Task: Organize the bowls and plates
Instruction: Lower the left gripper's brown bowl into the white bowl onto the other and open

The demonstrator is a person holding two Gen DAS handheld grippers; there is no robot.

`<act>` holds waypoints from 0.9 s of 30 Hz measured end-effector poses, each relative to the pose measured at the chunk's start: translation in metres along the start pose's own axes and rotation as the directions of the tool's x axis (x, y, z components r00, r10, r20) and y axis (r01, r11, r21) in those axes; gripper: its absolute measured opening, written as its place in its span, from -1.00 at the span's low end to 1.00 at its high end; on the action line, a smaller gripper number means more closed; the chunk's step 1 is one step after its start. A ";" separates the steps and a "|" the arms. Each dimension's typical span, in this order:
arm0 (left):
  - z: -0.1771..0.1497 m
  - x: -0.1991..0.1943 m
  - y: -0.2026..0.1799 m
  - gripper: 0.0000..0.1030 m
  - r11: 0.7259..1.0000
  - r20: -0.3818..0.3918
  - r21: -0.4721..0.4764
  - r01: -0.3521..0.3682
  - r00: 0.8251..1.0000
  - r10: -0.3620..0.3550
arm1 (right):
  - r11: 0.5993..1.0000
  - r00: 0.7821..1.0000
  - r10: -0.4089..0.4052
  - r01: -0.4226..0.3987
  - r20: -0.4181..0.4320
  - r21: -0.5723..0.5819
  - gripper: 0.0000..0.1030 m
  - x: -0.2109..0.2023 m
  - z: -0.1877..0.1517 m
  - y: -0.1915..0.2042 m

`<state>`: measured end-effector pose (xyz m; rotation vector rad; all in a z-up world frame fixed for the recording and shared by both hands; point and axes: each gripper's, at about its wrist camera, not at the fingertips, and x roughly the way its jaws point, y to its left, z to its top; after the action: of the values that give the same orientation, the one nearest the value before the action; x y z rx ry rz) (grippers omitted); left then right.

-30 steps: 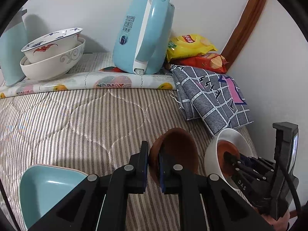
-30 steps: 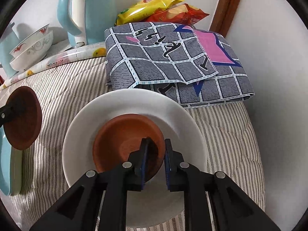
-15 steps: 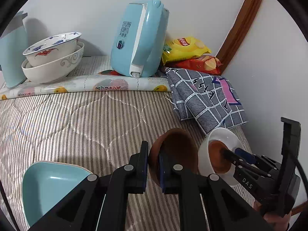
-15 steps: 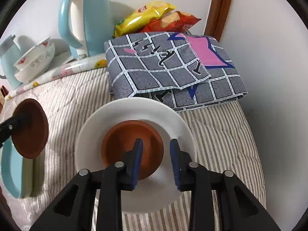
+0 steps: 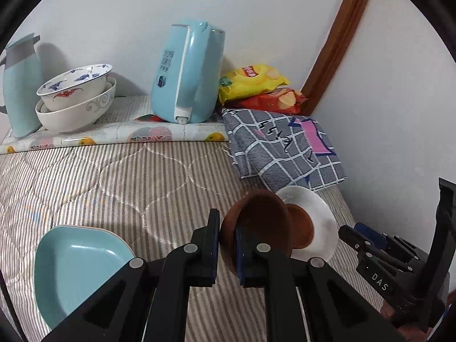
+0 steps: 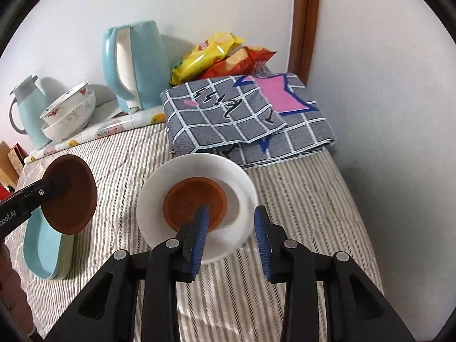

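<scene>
Evenly and softly lit, bright enough throughout, without harsh glare. Soft shadows on the white wall (image 5: 270, 22) behind the blue kettle (image 5: 185, 74) and the stacked bowls (image 5: 77, 97), thrown rightward and back. Faint sheen on the patterned oilcloth (image 5: 119, 135) and along the quilt stitching of the striped bed cover (image 5: 114, 182). Strong fisheye bending: door frame (image 5: 339, 40) curved, black vignette filling every corner. Sharp in the middle, softer toward the rim; slight smear on the white plate (image 6: 239, 182) under the right tool (image 6: 230, 228).
</scene>
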<state>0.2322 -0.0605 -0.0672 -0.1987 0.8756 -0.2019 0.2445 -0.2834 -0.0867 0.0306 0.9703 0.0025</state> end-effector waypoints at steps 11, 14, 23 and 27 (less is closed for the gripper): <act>-0.002 0.000 -0.025 -0.81 0.999 -0.002 0.032 0.002 1.000 -0.002 | 0.998 1.000 -0.014 0.012 0.025 0.060 -0.36 -0.022 -0.012 -0.037; -0.001 0.004 -0.029 -0.81 0.999 -0.008 0.035 0.002 1.000 -0.002 | 0.997 0.999 -0.023 0.021 0.022 0.071 -0.36 -0.022 -0.015 -0.046; 0.001 0.018 -0.039 -0.81 0.999 -0.016 0.052 0.000 1.000 0.000 | 0.992 1.000 -0.028 0.027 0.005 0.125 -0.36 -0.015 -0.026 -0.067; 0.003 0.022 -0.041 -0.81 0.998 -0.019 0.053 0.014 1.000 -0.013 | 0.991 1.000 -0.028 0.029 -0.011 0.133 -0.36 -0.010 -0.030 -0.071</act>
<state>0.2443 -0.1056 -0.0716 -0.1535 0.8863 -0.2401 0.2137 -0.3536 -0.0971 0.1393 0.9791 -0.0883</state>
